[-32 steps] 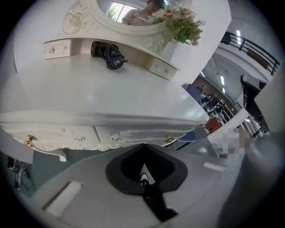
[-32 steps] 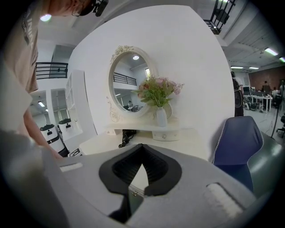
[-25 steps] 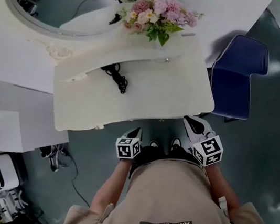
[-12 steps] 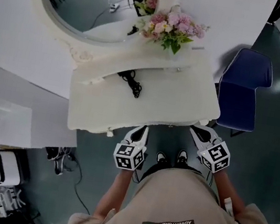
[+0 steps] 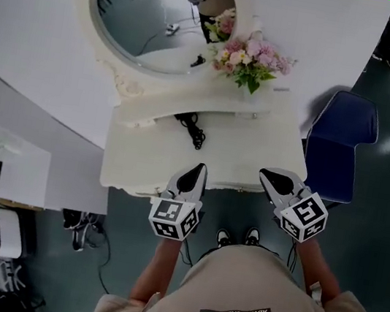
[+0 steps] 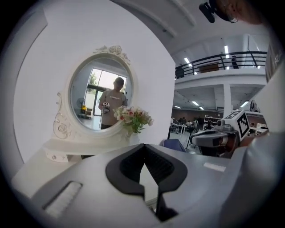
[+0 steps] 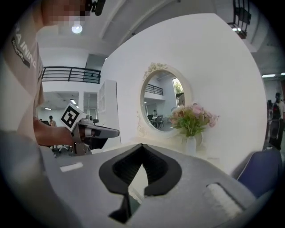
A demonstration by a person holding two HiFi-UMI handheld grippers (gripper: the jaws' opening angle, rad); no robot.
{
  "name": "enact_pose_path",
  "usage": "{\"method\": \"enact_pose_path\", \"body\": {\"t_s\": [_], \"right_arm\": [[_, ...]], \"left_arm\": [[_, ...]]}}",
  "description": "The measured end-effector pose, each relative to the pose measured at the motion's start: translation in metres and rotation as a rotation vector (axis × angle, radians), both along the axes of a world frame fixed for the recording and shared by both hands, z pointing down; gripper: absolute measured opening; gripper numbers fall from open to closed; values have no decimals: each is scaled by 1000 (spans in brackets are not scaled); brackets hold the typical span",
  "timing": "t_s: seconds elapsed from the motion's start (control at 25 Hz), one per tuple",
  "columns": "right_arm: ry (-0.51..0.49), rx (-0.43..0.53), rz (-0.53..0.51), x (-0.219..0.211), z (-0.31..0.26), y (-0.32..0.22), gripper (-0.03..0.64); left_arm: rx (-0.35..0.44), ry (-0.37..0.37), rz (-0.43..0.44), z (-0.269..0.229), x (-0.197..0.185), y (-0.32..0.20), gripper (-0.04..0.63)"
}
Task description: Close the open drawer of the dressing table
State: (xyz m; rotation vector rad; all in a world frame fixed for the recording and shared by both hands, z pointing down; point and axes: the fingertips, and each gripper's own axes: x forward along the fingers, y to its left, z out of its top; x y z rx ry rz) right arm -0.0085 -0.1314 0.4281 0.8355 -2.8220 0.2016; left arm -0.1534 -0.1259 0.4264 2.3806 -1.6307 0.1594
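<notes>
Jaws pressed together and empty on both the left gripper [image 5: 195,170] and right gripper [image 5: 267,175]; both sit at the front edge of the dressing table [image 5: 143,158], seemingly closed to push as blunt ends; the drawer, presumably beneath the top, cannot be made out.

left hand-held gripper [image 5: 193,174] jaws together, right hand-held gripper [image 5: 276,181] likewise, both arms extended forward

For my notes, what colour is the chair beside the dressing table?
Chair is dark blue; head view.
</notes>
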Motion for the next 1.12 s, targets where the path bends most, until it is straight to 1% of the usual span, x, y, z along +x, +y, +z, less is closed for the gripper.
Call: {"method": "enact_pose_path", "body": {"t_s": [0.12,0.24,0.36,0.48,0.56,0.6,0.72,0.88,1.0,1.12], "right_arm": [[27,89,22,-1,-21,-7,2],[10,144,47,1,-40,-11,2],[-3,186,61,1,-55,-15,2],[9,227,73,1,-68,-17,3],[-3,251,88,2,-79,-18,2],[-11,263,97,3,-85,-18,2],[-21,297,123,7,-99,-20,2],[-9,331,135,8,-103,-21,2],[-16,334,140,6,-102,-21,2],[-18,329,141,5,-99,-22,3]], "left_arm": [[94,-33,-4,-35,-2,-5,18],[178,-73,9,-63,-1,-7,17],[226,-96,7,-77,-1,-11,18],[237,-79,-20,-86,-5,-17,17],[244,-66,-34,-92,-7,-18,17],[251,-71,-33,-96,-7,-18,18],[264,-108,-16,-103,-3,-18,18],[270,-114,24,-110,5,-16,18],[279,-138,38,-111,8,-15,17],[278,-128,41,-110,7,-16,18]]}}
